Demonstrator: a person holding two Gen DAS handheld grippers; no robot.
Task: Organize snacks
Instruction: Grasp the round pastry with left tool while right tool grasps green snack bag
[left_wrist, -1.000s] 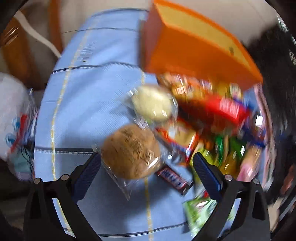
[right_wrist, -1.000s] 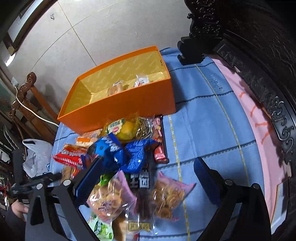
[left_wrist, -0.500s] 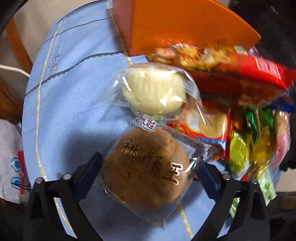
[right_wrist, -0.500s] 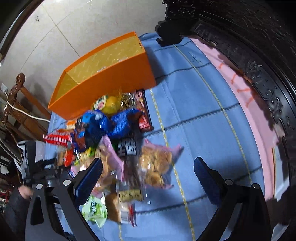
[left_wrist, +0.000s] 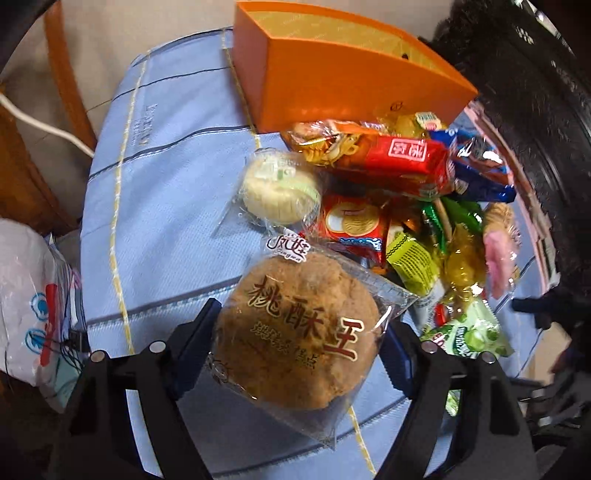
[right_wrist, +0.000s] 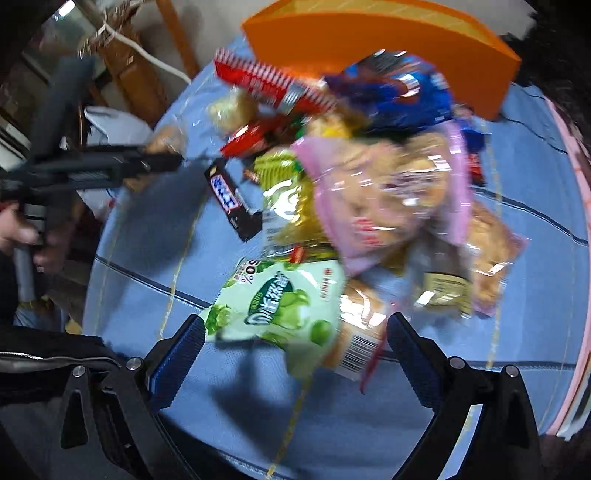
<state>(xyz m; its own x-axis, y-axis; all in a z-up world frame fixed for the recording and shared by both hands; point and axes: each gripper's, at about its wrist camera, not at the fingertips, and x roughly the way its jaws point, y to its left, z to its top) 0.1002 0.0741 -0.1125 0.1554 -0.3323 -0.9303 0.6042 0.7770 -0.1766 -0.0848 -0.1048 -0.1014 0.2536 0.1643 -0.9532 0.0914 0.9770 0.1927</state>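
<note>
Left gripper (left_wrist: 299, 350) pitched steeply down over the near-left edge of the snack pile, fingers (left_wrist: 195, 339) have just been closing, now pressing both sides of the wrapped walnut cookie (left_wrist: 295, 332). The cookie sits on the blue tabletop cloth (left_wrist: 166, 184), just near of a pale round pastry (left_wrist: 279, 194). Red noodle pack (left_wrist: 388, 158) and orange box (left_wrist: 343, 85) lie farther off.

Right gripper (right_wrist: 295, 343) also aimed steeply down, fingers wide apart and holding nothing; a green-apple snack bag (right_wrist: 280, 310) lies between them on the cloth, pads not touching it. A pink-edged cracker bag (right_wrist: 391, 192) is just beyond. The left gripper shows at far left in this blurred view, gripped by a hand (right_wrist: 18, 232).
</note>
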